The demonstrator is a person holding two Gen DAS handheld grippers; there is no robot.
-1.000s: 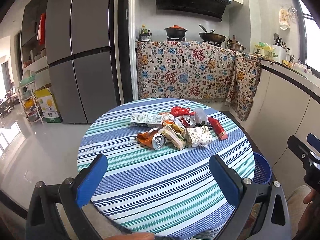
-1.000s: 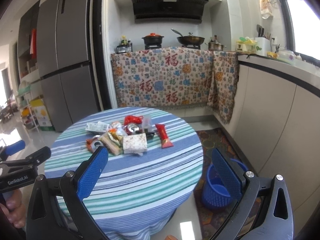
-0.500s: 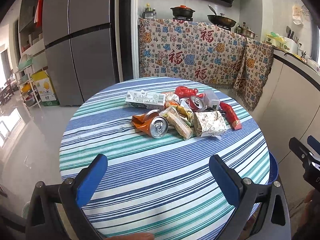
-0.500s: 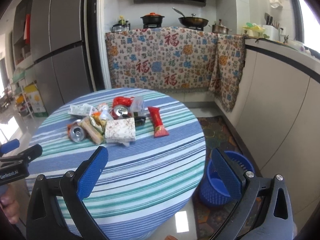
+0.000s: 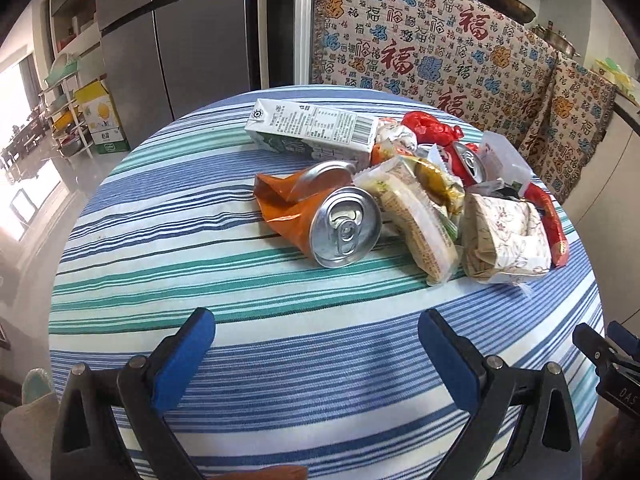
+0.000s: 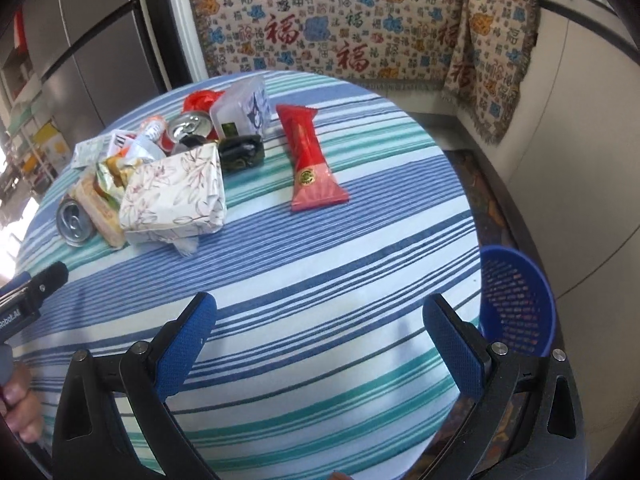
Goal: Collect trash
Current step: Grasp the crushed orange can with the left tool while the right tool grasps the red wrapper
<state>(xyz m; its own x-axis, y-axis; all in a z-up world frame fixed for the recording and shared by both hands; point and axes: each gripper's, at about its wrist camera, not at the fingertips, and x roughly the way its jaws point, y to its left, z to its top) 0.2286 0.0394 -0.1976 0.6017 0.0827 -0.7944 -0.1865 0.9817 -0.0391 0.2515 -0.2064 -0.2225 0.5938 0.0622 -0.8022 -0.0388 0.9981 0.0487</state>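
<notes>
Two tongs (image 5: 316,354) (image 6: 320,344) agape; hanging cloth (image 5: 440,44) reads "福".

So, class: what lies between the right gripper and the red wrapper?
Only bare striped tablecloth between right gripper and red wrapper, in the right wrist view.

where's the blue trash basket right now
The blue trash basket shows in the right wrist view, on the floor just past the right edge of the striped table, beside the white cabinet and near the right gripper.
</notes>
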